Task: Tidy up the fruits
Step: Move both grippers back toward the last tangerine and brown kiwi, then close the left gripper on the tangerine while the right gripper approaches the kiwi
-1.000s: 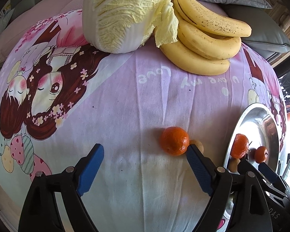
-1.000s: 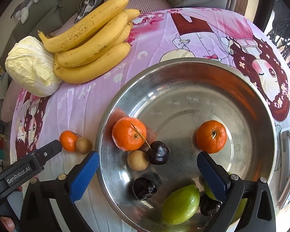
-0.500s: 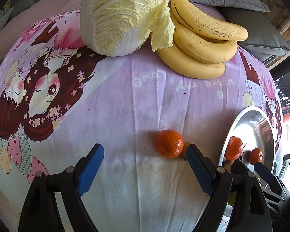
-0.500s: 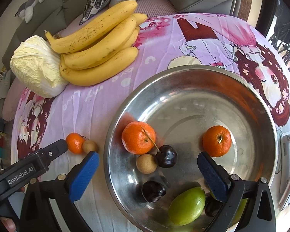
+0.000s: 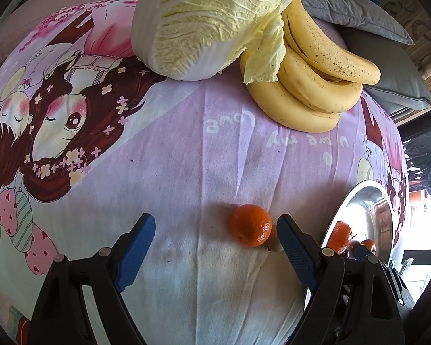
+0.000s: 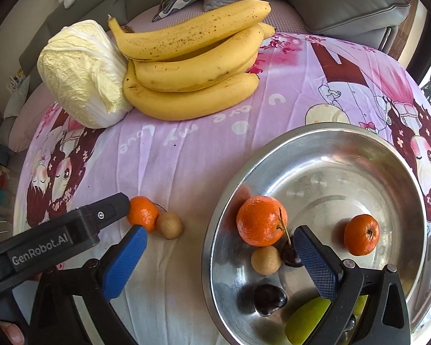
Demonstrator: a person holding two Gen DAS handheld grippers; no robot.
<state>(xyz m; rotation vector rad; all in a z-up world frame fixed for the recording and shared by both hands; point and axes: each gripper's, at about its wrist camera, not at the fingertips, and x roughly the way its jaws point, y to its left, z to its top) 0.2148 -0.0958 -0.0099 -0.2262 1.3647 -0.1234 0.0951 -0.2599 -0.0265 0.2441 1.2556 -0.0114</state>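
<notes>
A small mandarin point(image 5: 249, 224) lies on the pink cloth, touching a tan longan point(image 6: 169, 225) on its right. My left gripper point(image 5: 215, 251) is open, its fingers either side of the mandarin, apart from it; it also shows in the right wrist view point(image 6: 106, 212). My right gripper point(image 6: 219, 261) is open and empty over the left rim of the steel bowl point(image 6: 402, 166). The bowl holds two mandarins point(image 6: 261, 220), a longan point(image 6: 265, 259), dark cherries point(image 6: 269, 299) and a green fruit point(image 6: 306, 320).
A bunch of bananas point(image 6: 192, 66) and a napa cabbage point(image 6: 80, 72) lie at the far side of the table. Grey sofa cushions point(image 6: 344, 5) stand behind. The table edge runs close below both grippers.
Both grippers have shifted left. The left gripper has closed in on the loose mandarin, which now sits between its fingers. The bowl has slid right in the right wrist view.
</notes>
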